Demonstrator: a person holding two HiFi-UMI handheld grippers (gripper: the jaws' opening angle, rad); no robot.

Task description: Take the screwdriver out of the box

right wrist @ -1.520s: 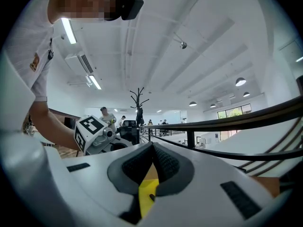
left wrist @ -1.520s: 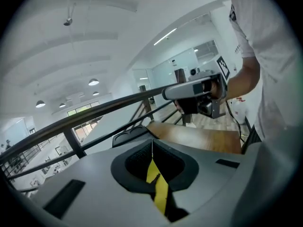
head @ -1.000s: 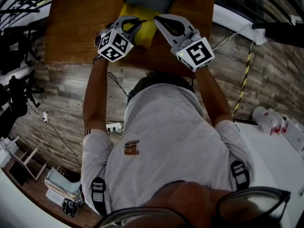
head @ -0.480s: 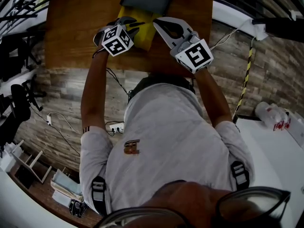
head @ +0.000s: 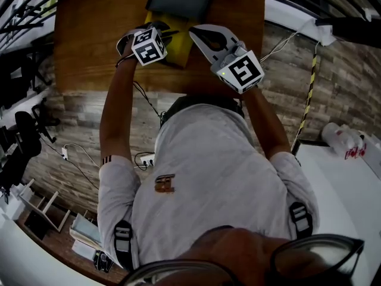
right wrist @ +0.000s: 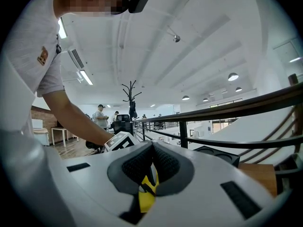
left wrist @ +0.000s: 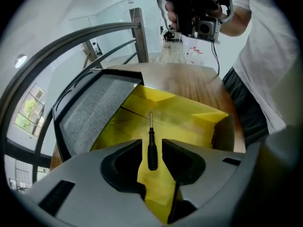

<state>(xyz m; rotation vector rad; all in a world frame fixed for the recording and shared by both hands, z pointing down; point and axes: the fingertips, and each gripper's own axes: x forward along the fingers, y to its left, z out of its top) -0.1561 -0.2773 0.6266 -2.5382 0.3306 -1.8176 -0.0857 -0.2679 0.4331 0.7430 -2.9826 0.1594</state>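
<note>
An open yellow box point(left wrist: 184, 112) lies on the wooden table point(head: 95, 34), its grey foam-lined lid point(left wrist: 94, 112) folded back. A small black-handled screwdriver point(left wrist: 151, 148) lies on the box's yellow floor. My left gripper point(left wrist: 151, 143) points steeply down over the box. Its jaws are opening, and the screwdriver's handle shows in the gap between them, untouched by the pads. In the head view the left gripper point(head: 159, 28) is over the box point(head: 177, 46). My right gripper point(right wrist: 152, 148) is held level beside the box, shut, holding nothing; yellow shows through the slit below its tips.
The table's near edge point(head: 149, 88) runs just below the two grippers. A metal railing point(left wrist: 71, 41) curves behind the box. A striped pole point(head: 308, 94) and a cable point(head: 149, 109) are on the wood-pattern floor. A white table point(head: 339, 177) stands at the right.
My left gripper has tipped downward and moved in over the yellow box. The right gripper has drifted slightly towards the table.
</note>
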